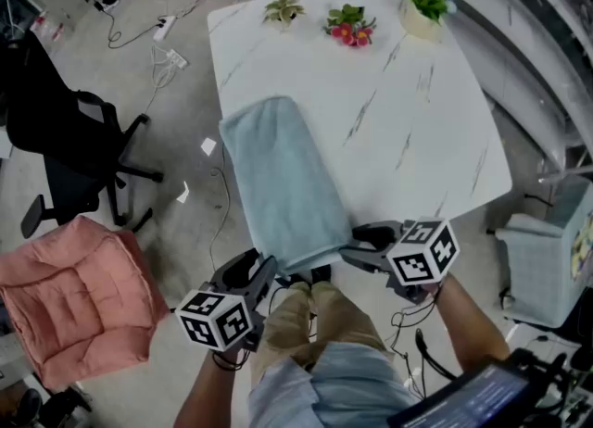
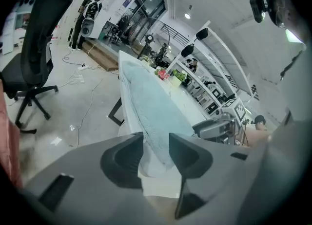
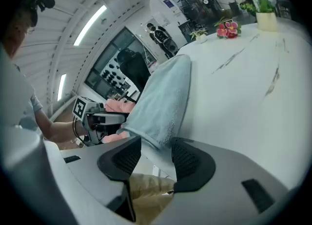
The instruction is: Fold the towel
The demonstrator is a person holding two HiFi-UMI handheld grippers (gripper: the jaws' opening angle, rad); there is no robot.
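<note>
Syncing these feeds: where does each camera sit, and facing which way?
Head view: on the person's head, steeply down at table and towel; left gripper, right gripper, forearms show.
Left gripper view: on the left gripper, along the towel; own open jaws, right gripper show.
Right gripper view: on the right gripper, towards the flowers; own open jaws, left gripper show.
Shared: the towel in all three.

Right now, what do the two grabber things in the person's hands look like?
The left gripper and the right gripper are both grey, each with two dark jaws like blunt claws. The right one's pads are ribbed. Each gripper carries a white cube printed with black square markers. The person wears tan trousers and a pale blue top.
</note>
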